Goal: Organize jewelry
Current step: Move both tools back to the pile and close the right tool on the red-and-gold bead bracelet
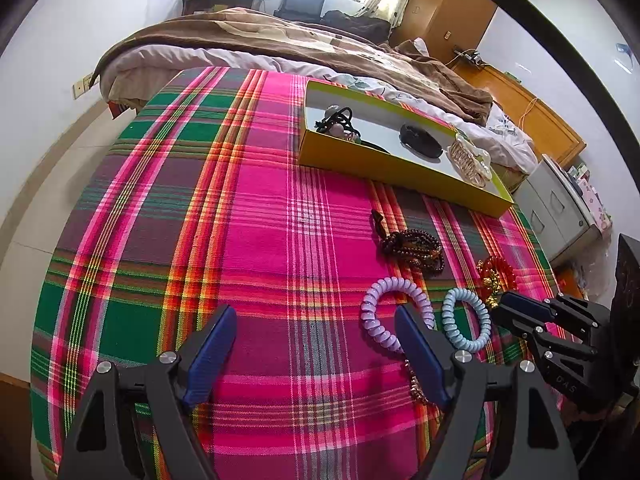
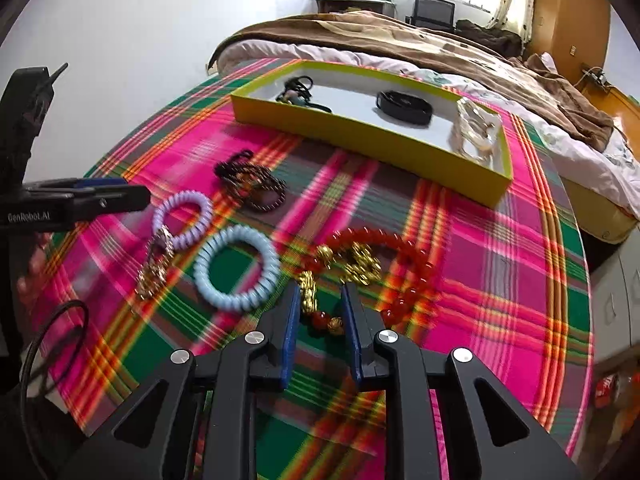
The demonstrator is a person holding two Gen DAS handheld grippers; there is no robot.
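Observation:
My right gripper (image 2: 322, 316) points down at a red bead bracelet with gold charms (image 2: 380, 248), and its blue pads are shut on the near beads. Seen from the left wrist, this gripper (image 1: 506, 308) sits over the same bracelet (image 1: 496, 274). My left gripper (image 1: 316, 314) hovers open above the plaid cloth with nothing between its fingers. Close to its right finger lie a purple coil hair tie (image 1: 374, 312) and a blue coil hair tie (image 1: 466, 322). A brown bead bracelet (image 1: 416, 248) lies farther out. The yellow box (image 1: 400, 178) holds black hair ties, a black band and a pearly clip.
A thin gold-coloured chain (image 2: 154, 268) lies beside the purple coil tie (image 2: 184, 216). The plaid-covered table (image 1: 260, 200) is round, and its edge drops off at the left and right. A bed with a brown blanket (image 1: 280, 40) stands behind it, and grey drawers (image 1: 560, 208) at the right.

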